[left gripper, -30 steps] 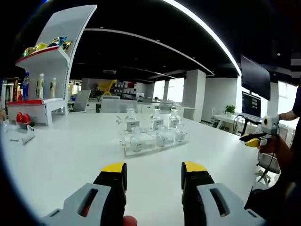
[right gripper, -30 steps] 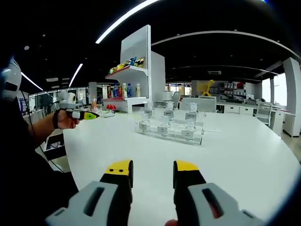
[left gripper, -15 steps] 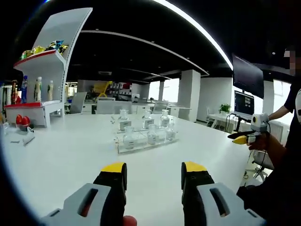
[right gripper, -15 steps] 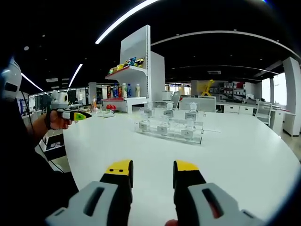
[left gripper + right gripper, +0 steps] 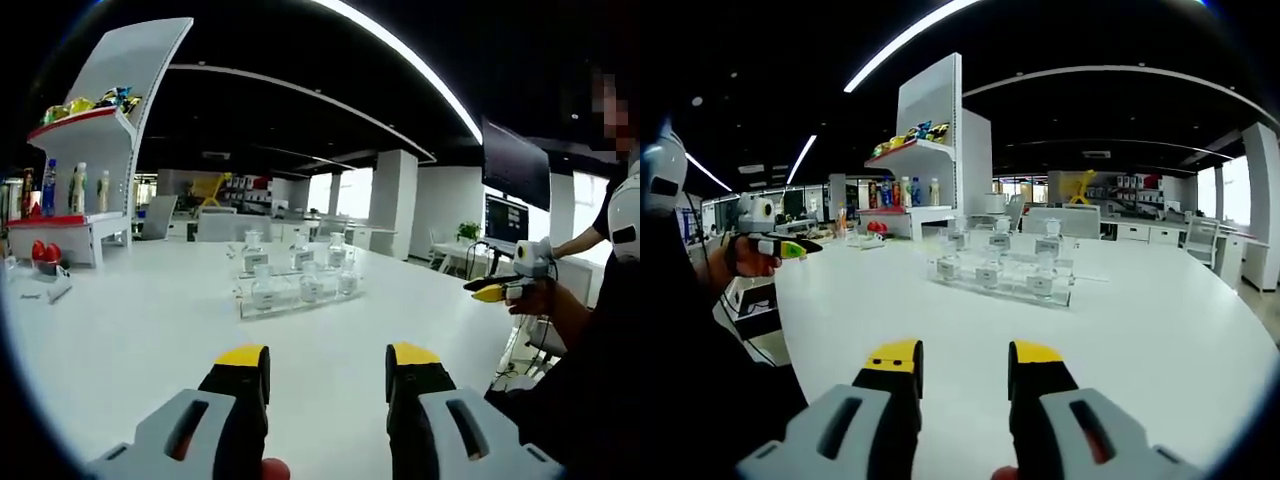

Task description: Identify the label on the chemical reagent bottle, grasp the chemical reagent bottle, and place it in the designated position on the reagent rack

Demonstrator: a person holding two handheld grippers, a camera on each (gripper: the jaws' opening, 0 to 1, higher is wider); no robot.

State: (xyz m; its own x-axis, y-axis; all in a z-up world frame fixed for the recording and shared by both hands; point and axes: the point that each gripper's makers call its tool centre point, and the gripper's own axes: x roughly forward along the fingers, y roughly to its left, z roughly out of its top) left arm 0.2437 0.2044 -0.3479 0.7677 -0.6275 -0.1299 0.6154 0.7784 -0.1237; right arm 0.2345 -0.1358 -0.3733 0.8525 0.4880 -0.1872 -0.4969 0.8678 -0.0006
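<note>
A clear reagent rack [image 5: 296, 296] stands mid-table with several small labelled glass bottles [image 5: 262, 291] in two rows; the labels are too small to read. My left gripper [image 5: 328, 356] is open over the bare table, well short of the rack. In the right gripper view the same rack [image 5: 1002, 283] and its bottles [image 5: 987, 273] lie ahead, and my right gripper [image 5: 962, 352] is open and holds nothing. Each gripper shows in the other's view, held in a hand off the table's edge: the right gripper [image 5: 493, 291] and the left gripper [image 5: 788, 247].
The white table [image 5: 140, 320] is wide and round-edged. A white shelf unit [image 5: 95, 130] with snacks and drink bottles stands at its far side, also seen as the shelf unit [image 5: 930, 150]. Red items [image 5: 44, 250] and small tools lie near its foot. A person's dark sleeve [image 5: 590, 370] is at the right.
The left gripper view has swung, so the rack sits further left and smaller. In the right gripper view the left gripper has drawn back leftward. The right gripper view is steady.
</note>
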